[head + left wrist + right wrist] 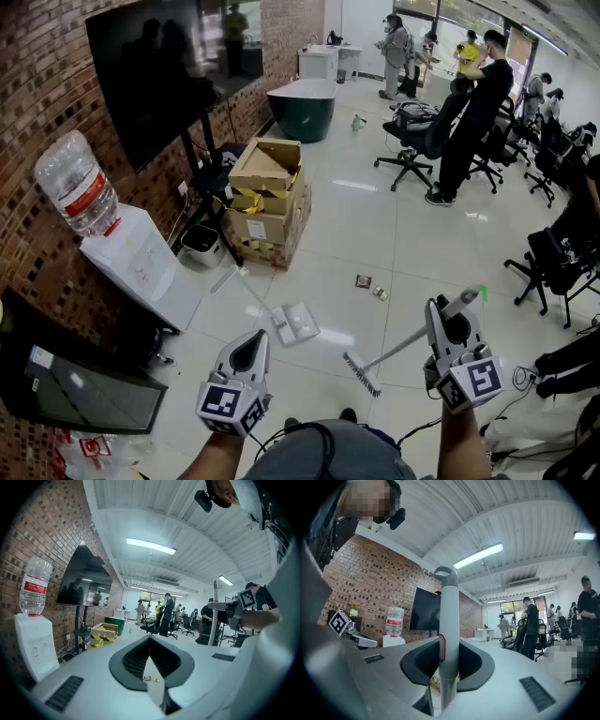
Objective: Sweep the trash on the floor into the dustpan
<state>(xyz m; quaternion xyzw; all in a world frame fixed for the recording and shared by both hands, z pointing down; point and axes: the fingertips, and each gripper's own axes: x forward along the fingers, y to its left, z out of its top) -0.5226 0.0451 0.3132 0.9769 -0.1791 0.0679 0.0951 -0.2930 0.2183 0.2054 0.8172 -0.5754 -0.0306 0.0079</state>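
My right gripper [449, 317] is shut on the grey broom handle [448, 620], which runs down-left to the broom head [361, 374] on the floor by my feet. In the right gripper view the handle stands upright between the jaws. My left gripper [247, 350] holds nothing, its jaws together, and hangs just left of the white dustpan [297, 322], which lies flat on the floor with its long handle pointing up-left. Two small bits of trash [364, 281] lie on the tiles beyond the broom. They also show through the left gripper [150, 641] as specks of trash [147, 678].
Stacked cardboard boxes [268, 199] stand behind the dustpan. A water dispenser [139, 262], a small white bin [201, 246] and a wall TV [159, 66] line the brick wall at left. Office chairs [412, 136] and standing people [473, 112] fill the right and back. A green tub [302, 108] sits far back.
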